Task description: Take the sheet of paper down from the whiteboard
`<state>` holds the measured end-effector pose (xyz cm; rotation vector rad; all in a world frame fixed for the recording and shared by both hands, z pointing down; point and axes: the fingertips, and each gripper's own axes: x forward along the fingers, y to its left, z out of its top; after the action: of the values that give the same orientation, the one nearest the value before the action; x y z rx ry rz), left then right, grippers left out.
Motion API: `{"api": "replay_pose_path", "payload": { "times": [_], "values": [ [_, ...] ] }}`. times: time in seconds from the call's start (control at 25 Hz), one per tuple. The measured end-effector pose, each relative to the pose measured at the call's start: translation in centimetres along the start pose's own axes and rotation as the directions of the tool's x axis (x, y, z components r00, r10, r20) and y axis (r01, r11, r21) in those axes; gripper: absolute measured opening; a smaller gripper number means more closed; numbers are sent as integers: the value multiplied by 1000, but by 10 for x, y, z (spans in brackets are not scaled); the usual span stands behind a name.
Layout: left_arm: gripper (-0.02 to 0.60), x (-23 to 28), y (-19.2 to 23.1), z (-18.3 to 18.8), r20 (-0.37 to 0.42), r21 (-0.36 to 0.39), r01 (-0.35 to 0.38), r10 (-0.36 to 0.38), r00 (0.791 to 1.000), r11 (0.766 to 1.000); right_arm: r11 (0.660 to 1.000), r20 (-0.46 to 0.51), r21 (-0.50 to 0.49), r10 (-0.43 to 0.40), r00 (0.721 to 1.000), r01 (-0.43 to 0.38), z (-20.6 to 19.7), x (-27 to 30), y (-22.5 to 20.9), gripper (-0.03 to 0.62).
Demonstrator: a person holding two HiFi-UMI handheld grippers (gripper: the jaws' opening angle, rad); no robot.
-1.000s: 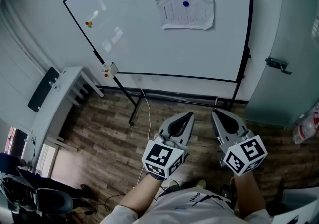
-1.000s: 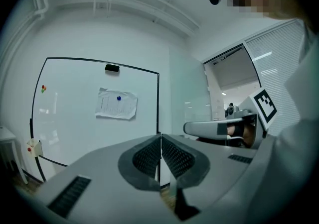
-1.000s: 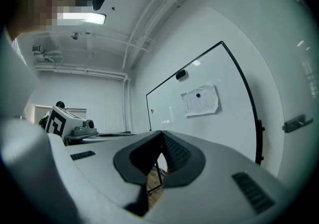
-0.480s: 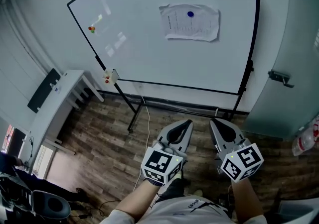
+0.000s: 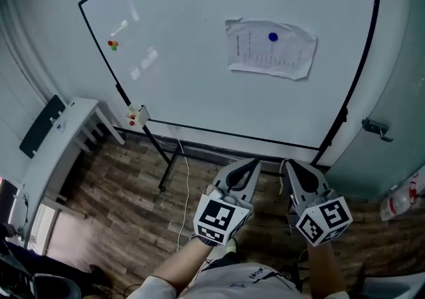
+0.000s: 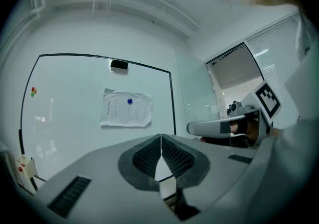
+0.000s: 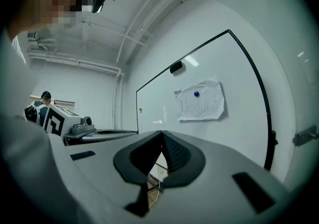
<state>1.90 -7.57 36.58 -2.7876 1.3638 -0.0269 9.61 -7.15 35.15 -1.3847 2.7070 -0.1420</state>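
Approach step. Crumpled white paper sheet [image 5: 271, 52] under round blue magnet [image 5: 273, 36], upper right of black-framed whiteboard [image 5: 186, 58]. Left gripper [image 5: 255, 161], right gripper [image 5: 287, 164] below whiteboard, jaws together, empty. Next likely: raise, open.

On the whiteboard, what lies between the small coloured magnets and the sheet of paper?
Nothing: in the head view the whiteboard between magnets and sheet of paper is bare, except reflections.

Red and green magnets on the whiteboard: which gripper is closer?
Left. The left gripper is below and right of the magnets; the right gripper sits farther right still. Both are short of the whiteboard.
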Motion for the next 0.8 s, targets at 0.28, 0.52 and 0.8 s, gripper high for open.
{"api": "replay_pose_path", "payload": {
  "times": [0.28,0.52,0.8],
  "values": [
    [17,44,70,7,20,28,59,-59,998,998,996,19,-25,-88,996,88,9,72,-18,14],
    [17,74,115,-2,19,3,69,-69,997,998,988,24,-57,-142,990,143,12,112,-36,14],
    [17,116,152,15,52,65,30,-33,998,997,977,64,-126,-167,984,174,33,160,-74,14]
  ]
}}
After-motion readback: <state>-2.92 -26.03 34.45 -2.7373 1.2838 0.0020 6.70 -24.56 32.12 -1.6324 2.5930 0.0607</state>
